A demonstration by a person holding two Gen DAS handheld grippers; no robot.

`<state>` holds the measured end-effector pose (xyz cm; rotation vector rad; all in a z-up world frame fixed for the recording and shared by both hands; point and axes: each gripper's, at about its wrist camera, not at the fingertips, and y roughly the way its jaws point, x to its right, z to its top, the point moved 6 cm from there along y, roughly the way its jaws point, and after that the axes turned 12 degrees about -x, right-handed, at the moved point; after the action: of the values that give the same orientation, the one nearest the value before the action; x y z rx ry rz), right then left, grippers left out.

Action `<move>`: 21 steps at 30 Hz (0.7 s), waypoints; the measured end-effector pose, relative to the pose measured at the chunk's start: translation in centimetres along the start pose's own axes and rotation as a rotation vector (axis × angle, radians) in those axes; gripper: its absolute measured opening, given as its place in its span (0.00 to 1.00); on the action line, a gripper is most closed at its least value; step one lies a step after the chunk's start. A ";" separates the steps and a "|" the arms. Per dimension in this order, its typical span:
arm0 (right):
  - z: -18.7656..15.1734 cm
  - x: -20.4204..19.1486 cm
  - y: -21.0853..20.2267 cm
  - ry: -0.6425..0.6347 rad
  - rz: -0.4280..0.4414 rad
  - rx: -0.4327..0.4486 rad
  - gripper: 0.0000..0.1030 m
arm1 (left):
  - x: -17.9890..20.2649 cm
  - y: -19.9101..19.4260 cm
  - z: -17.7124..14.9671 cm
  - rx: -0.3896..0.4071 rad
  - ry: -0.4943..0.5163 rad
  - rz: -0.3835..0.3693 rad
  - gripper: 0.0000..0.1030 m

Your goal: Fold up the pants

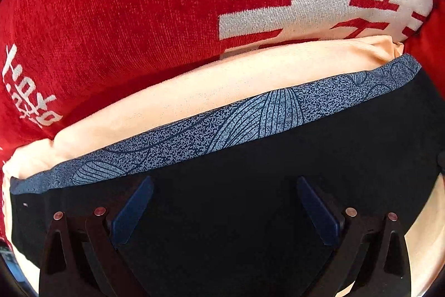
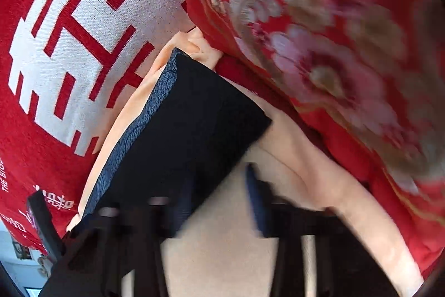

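We see black pants (image 1: 278, 171) with a blue patterned band at 12 o'clock. Our left gripper (image 1: 224, 209) and right gripper (image 2: 219, 202) are spread wide.

Left gripper (image 1: 224, 209) jaws spread wide, right gripper (image 2: 219, 202) jaws parted

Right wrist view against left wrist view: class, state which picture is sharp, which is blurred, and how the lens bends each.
Left wrist view: sharp, weave on the black pants and red blanket crisp; straight edges bow, corners go dark. Right wrist view: motion blur smears the right gripper and floral quilt; same fisheye bowing.
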<state>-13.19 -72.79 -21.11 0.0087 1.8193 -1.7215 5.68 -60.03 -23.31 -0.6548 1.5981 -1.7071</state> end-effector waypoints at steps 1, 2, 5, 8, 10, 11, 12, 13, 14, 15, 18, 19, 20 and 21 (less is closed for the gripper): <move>0.3 -0.5 -0.3 -0.022 -0.018 0.015 0.05 | 0.1 -0.1 0.1 0.001 0.007 0.007 1.00; 0.5 -1.2 -0.8 -0.062 -0.042 0.044 0.05 | 0.1 -0.1 0.1 0.002 0.010 0.011 1.00; 0.7 -1.9 -0.3 -0.145 -0.142 0.046 0.08 | 0.2 -0.1 0.2 0.010 0.000 0.005 1.00; 1.0 0.3 0.7 -0.072 -0.151 0.007 0.38 | 0.0 0.0 0.1 0.004 -0.020 -0.015 1.00; 0.8 0.3 0.0 -0.069 -0.133 0.011 0.39 | 0.0 0.1 0.1 -0.001 -0.016 -0.014 1.00; 0.4 0.0 -0.3 -0.085 -0.135 0.006 0.39 | 0.0 0.0 0.1 0.003 -0.010 -0.013 1.00; 0.0 -0.3 -0.5 -0.093 -0.120 -0.004 0.39 | 0.0 0.0 0.1 0.006 -0.006 -0.013 1.00; -0.5 -0.5 -0.6 -0.094 -0.097 -0.016 0.39 | -0.1 0.0 0.1 0.008 -0.004 -0.015 1.00; -1.0 -0.6 -0.6 -0.093 -0.082 -0.030 0.39 | -0.1 -0.1 0.0 0.007 -0.005 -0.017 1.00; -1.6 -0.8 -0.6 -0.092 -0.071 -0.044 0.39 | -0.2 -0.1 0.0 0.004 -0.010 -0.020 1.00; -3.4 -1.2 -0.2 -0.084 -0.050 -0.083 0.39 | -0.2 -0.1 0.0 -0.003 -0.015 -0.018 1.00; -3.7 -1.3 0.0 -0.082 -0.047 -0.092 0.39 | -0.2 -0.1 -0.1 -0.003 -0.015 -0.018 1.00; -4.2 -1.3 0.2 -0.079 -0.043 -0.103 0.39 | -0.2 0.1 0.0 -0.004 -0.015 -0.019 1.00; -4.4 -1.3 0.4 -0.075 -0.042 -0.110 0.39 | -0.2 0.1 0.0 -0.005 -0.015 -0.021 1.00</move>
<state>-13.87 -68.20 -21.11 -0.1384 1.8680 -1.6251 5.83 -59.89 -23.40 -0.6875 1.5912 -1.7099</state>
